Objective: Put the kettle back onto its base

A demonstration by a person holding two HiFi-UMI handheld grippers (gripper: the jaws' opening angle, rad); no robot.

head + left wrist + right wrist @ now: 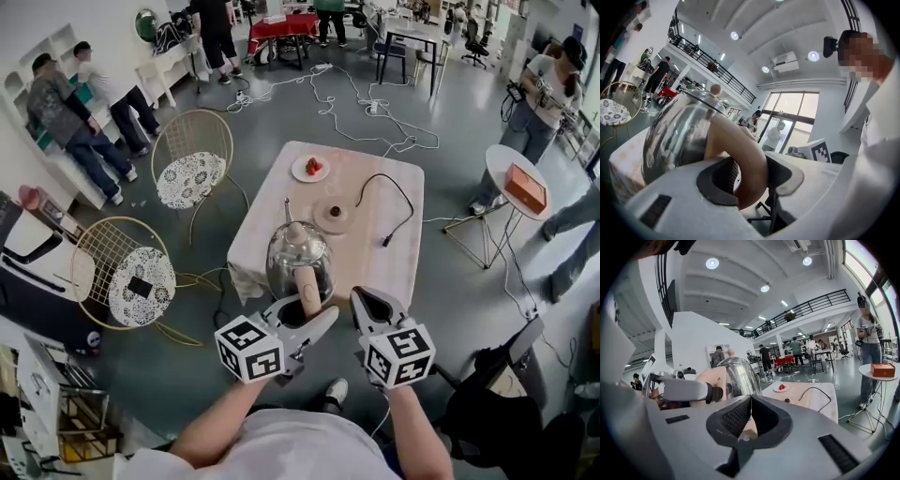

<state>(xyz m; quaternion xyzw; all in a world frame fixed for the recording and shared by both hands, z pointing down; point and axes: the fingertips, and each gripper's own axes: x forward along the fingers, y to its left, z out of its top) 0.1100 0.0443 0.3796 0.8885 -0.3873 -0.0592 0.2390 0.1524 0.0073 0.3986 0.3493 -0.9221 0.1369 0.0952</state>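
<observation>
A shiny steel kettle (298,258) with a tan handle (308,295) is over the near edge of the table (375,253). My left gripper (305,323) is shut on that handle (745,159), the kettle body (679,136) just beyond the jaws. Whether the kettle rests on the table or hangs above it cannot be told. Its round tan base (332,215) sits mid-table, beyond the kettle, with a black cord (398,202). My right gripper (367,305) is just right of the handle, shut with nothing in it (750,401); the kettle (736,376) shows to its left.
A white plate with a strawberry (310,168) lies at the table's far edge. Two wire chairs (192,164) (127,272) stand on the left, and a small round table with an orange box (523,186) on the right. Cables trail over the floor, and people stand around the room.
</observation>
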